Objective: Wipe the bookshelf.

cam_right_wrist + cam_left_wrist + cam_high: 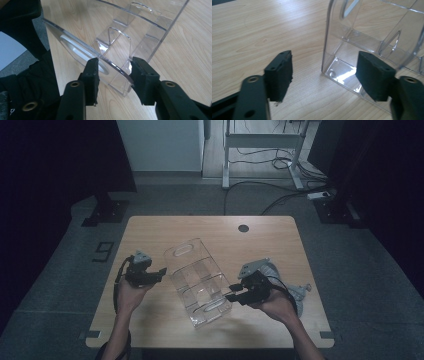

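Right claw [113, 68] straddles the near wall of the clear plastic divided organiser box [197, 280], pads not visibly pressing. Left claw [324, 72] released, beside the box on the light wooden counter [150, 232].

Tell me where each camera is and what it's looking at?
High view: above the table, looking down on the clear box, both hands, left gripper, right gripper.
Left gripper view: on that gripper, along its open jaws beside the box's corner.
Right gripper view: along its jaws straddling the box's end wall.
All share the box.
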